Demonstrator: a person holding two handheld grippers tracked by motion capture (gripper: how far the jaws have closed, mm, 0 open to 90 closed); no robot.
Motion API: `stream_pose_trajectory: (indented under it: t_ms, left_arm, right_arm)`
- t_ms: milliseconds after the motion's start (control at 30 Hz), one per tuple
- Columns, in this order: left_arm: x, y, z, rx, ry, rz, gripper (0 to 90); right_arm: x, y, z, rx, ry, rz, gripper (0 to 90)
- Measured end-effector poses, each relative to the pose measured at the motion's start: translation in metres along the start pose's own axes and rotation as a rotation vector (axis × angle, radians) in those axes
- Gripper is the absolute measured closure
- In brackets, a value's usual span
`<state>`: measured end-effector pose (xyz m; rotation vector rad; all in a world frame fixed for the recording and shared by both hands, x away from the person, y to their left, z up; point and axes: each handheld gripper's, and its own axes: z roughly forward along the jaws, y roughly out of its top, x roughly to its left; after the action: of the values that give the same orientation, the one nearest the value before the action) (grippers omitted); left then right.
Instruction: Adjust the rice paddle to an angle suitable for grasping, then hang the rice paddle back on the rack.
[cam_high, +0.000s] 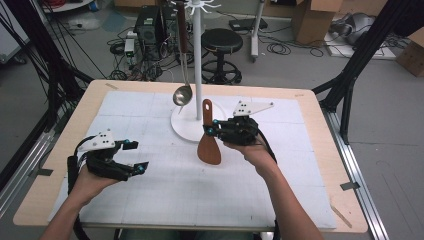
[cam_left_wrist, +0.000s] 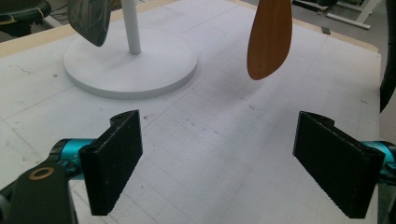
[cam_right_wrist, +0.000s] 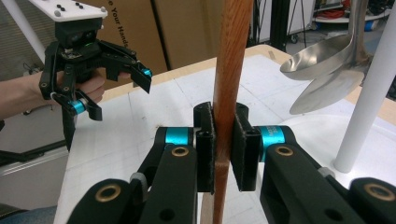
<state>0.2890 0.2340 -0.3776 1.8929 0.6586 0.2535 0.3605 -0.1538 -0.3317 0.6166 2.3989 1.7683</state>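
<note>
The right gripper (cam_right_wrist: 223, 151) is nearest to its camera: its 2 black jaws are clamped on the handle of the wooden spatula (cam_right_wrist: 229, 70), with the pads pressed flat against both sides of the handle. The spatula stands almost upright in this grip, its broad blade (cam_high: 209, 148) hanging below the gripper, near the white mat (cam_high: 165, 195) that covers the table (cam_high: 60, 145). Just behind the gripper rises the white stand (cam_high: 197, 55), on its round base (cam_high: 181, 129), and a steel ladle (cam_high: 182, 94) hangs from it, close beside the spatula's top end.

Well apart to the other side, the left gripper (cam_high: 134, 157) hovers over the mat with its jaws spread wide and nothing between them.

The spatula looks stiff and light, and its smooth wood may slip or turn between the pads. I think a hold on the narrow handle, near the middle, is best for lifting its top end to a hook.
</note>
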Motion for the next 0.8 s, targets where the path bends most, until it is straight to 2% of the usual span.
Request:
stream_pose_trajectory:
  t_ms: [400,800]
  left_arm:
    - [0.000,0.000,0.001,0.004,-0.001,0.015,16.0]
    - [-0.001,-0.001,0.002,0.008,0.010,0.008,12.6]
  right_arm:
    - [-0.006,0.019,0.001,-0.014,-0.009,-0.014,82.0]
    - [-0.013,0.044,0.001,-0.018,-0.018,-0.040,82.0]
